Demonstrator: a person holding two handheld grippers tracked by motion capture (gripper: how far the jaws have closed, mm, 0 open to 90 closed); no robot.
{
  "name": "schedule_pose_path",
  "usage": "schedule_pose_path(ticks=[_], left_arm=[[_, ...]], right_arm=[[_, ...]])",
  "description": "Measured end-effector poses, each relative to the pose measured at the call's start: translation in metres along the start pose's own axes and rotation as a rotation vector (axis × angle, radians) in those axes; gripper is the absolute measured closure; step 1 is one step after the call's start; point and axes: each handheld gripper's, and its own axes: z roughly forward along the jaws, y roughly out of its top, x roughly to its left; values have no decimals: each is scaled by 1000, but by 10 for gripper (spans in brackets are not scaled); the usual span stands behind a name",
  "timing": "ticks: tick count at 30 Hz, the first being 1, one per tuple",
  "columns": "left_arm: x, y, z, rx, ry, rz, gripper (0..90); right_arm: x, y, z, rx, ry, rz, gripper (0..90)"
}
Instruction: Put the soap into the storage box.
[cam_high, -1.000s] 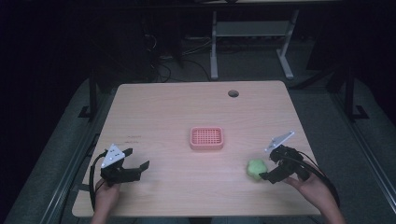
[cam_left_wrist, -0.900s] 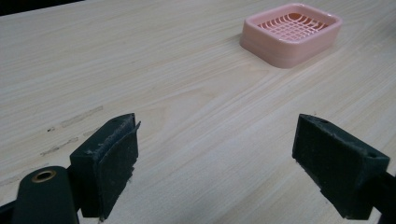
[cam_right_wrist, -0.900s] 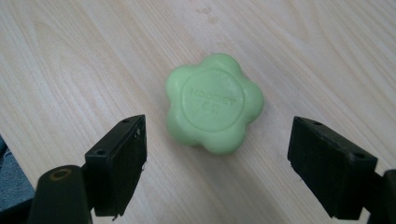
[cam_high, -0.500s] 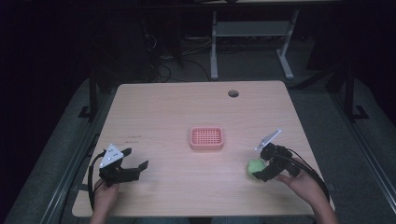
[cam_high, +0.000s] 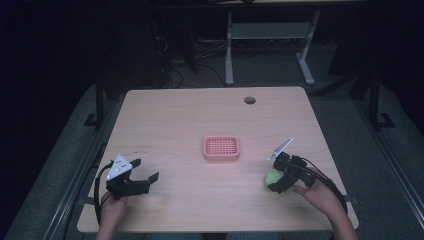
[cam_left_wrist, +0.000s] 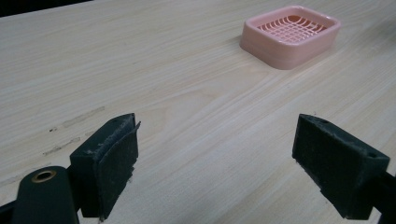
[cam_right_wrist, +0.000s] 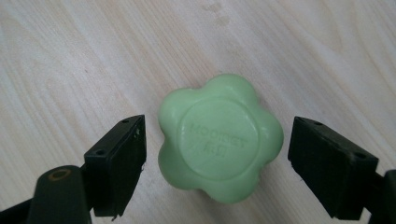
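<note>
green flower-shaped soap (cam_right_wrist: 219, 138) lies on the worktop (cam_high: 200, 115) between my right hand-held gripper (cam_right_wrist: 217, 163) jaws — spread wide, not touching; left hand-held gripper (cam_left_wrist: 229, 158) released too

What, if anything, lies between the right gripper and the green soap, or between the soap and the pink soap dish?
Nothing visible. The right gripper is open around the green soap, and only bare table lies between it and the pink soap dish.

Green flower-shaped soap (cam_right_wrist: 220, 138) flat on wood table (cam_high: 190, 120), embossed round face up.
</note>
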Motion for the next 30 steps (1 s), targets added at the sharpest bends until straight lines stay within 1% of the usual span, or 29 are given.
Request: schedule_pose_path(ticks=[3,6,7,12,16,21,30], left_arm=[[1,0,0,-2,1,0,141],[1,0,0,1,2,3,141],[1,0,-1,2,2,2,140],[2,0,-1,2,3,4,141],[1,0,-1,-1,3,0,141],[2,0,-1,3,3,2,141],[1,0,-1,0,1,4,141]], right_arm=[[0,2,5,18,-3,-7,192],[0,3,8,35,-4,-5,194],[-1,3,9,36,-7,-10,196],[-1,4,13,51,-4,-7,208],[-1,4,17,70,-17,-12,213],[-2,3,19,70,-9,2,219],[-1,3,21,76,-1,8,251]])
